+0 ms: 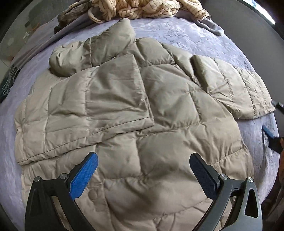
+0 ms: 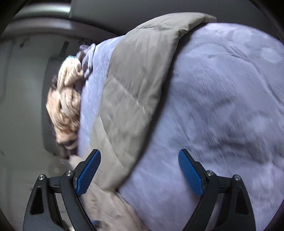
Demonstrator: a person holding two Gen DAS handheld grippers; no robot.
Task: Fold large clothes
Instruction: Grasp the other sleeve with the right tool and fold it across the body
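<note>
A beige quilted puffer jacket (image 1: pixel 134 106) lies spread on the lavender bedspread (image 1: pixel 186 37). One sleeve (image 1: pixel 99 110) is folded across its body; the other sleeve (image 1: pixel 236 88) stretches out to the right. My left gripper (image 1: pixel 143 160) is open and empty, hovering above the jacket's lower part. My right gripper (image 2: pixel 140 158) is open and empty, over the outstretched sleeve (image 2: pixel 131 85) and the bedspread (image 2: pixel 221 106); its view is tilted and blurred. The right gripper's blue finger (image 1: pixel 268 132) shows at the right edge of the left wrist view.
A heap of cream striped cloth (image 1: pixel 142 8) and a grey garment (image 1: pixel 209 24) lie at the far edge of the bed; the cream heap also shows in the right wrist view (image 2: pixel 67 106). A dark item (image 1: pixel 7 83) lies at the bed's left edge.
</note>
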